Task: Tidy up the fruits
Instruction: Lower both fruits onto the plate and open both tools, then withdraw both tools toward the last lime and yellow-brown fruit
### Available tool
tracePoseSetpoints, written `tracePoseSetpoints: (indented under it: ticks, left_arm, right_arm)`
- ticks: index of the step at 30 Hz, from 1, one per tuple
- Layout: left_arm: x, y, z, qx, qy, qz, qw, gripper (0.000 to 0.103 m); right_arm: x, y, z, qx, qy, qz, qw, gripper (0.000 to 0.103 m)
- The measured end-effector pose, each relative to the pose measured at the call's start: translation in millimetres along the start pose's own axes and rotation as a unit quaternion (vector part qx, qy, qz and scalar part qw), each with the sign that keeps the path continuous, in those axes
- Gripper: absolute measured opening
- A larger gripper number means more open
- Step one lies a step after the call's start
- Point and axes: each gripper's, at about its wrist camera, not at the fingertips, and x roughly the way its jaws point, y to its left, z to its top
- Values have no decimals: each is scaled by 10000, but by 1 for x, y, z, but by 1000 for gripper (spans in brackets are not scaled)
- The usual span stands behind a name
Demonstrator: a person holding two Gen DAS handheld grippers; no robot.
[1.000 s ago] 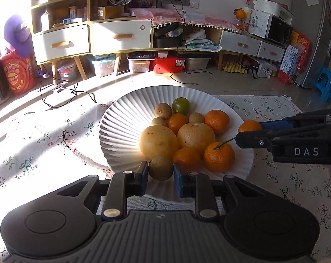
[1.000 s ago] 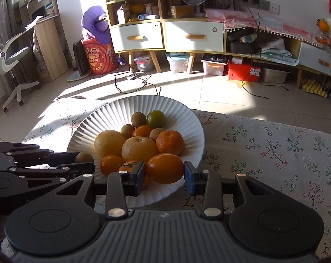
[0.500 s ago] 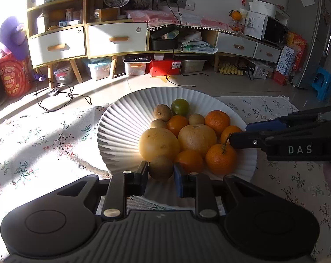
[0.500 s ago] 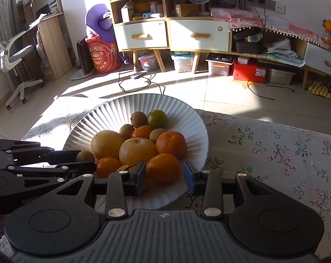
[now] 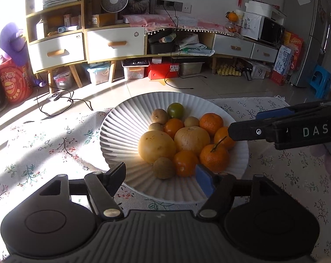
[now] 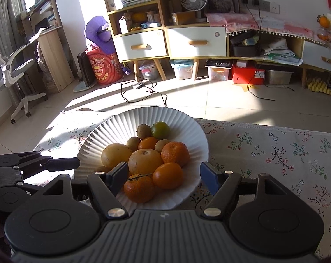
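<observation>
stemmed orange (image 5: pixel 213 158) | stem tilts up-right | left tool (image 5: pixel 161 176) jaws just opened

My two black grippers

My left gripper (image 5: pixel 161 176) has a ribbed black body, round discs, silver screws and blue pads; my right gripper (image 6: pixel 163 176) matches it, with white "DAS" lettering along its side.

Hard daylight pours in from the far left, washing out the upper left corner of the left wrist view. It falls in bright bands over the floor (image 5: pixel 143 87) and the far left part of the floral cloth (image 5: pixel 45 144), with dark shadow stripes between. The white plate (image 5: pixel 121 131) is lit on its left, shaded on its near side. Fisheye bending curves the cabinet (image 6: pixel 187 41). Focus is sharp.
</observation>
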Motion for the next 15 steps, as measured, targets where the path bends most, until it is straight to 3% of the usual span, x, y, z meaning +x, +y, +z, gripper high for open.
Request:
tracePoseSetpoints:
  ticks: [7,15]
  left_arm:
    - [-19,0,-2,-23,-62,-9,10000,84]
    - [-43,-4,-13,1,-20,14,10000,91]
  right_arm:
    - [-15,6,-2,49,-6,-49,10000,83]
    - [-32,27,-7,-122,-22,-136,9998,93]
